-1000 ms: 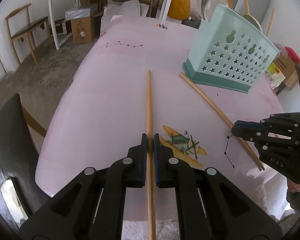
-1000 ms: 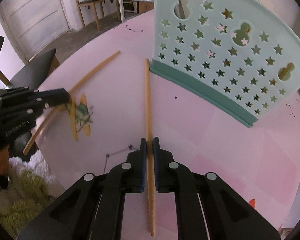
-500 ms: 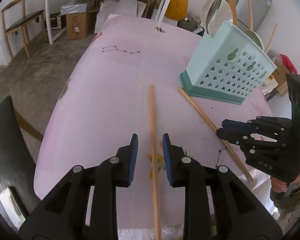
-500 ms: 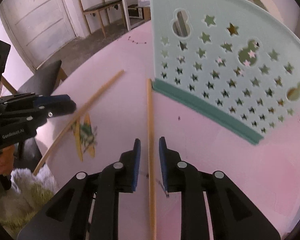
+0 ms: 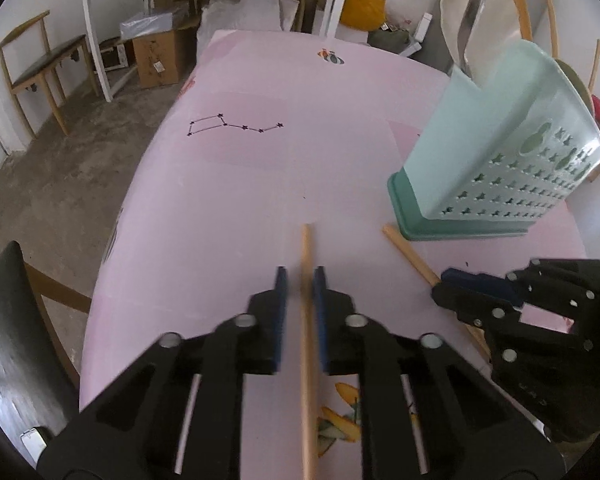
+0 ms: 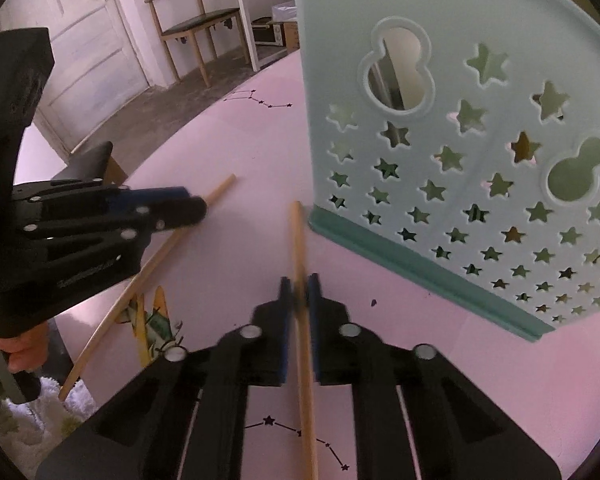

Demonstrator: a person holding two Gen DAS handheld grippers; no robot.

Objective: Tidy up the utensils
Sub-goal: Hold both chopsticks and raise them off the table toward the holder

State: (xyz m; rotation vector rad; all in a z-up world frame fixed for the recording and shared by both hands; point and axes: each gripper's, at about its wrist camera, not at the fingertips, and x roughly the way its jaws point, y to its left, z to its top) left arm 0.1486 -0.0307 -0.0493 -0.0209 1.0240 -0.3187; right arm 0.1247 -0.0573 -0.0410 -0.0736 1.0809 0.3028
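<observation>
Pink cloth printed with star constellations covers the table (image 5: 260, 184) on which the work is done, with a wooden bench (image 5: 40, 68), a cardboard box (image 5: 156, 56) and a bare concrete floor seen beyond it. Ahead of the right gripper (image 6: 299, 292) and slightly to its right, a mint-green utensil holder (image 6: 480, 160) pierced with star-shaped holes is stood on the cloth; ladles and sticks are seen rising from its top in the left wrist view. A wooden chopstick (image 6: 300, 264) is caught between the right gripper's blue pads, its jaws having just been closing on it, and its far tip is brought just beside the holder's darker base. A second chopstick (image 5: 307, 320) is held the same way in the left gripper (image 5: 300, 280), whose jaws have likewise just been closing; that stick is pointed straight ahead over open cloth, with the holder off to the gripper's right. The two grippers are positioned side by side, each visible at the edge of the other's view. Part of a hand (image 6: 16, 352) is seen on the left gripper's handle.
</observation>
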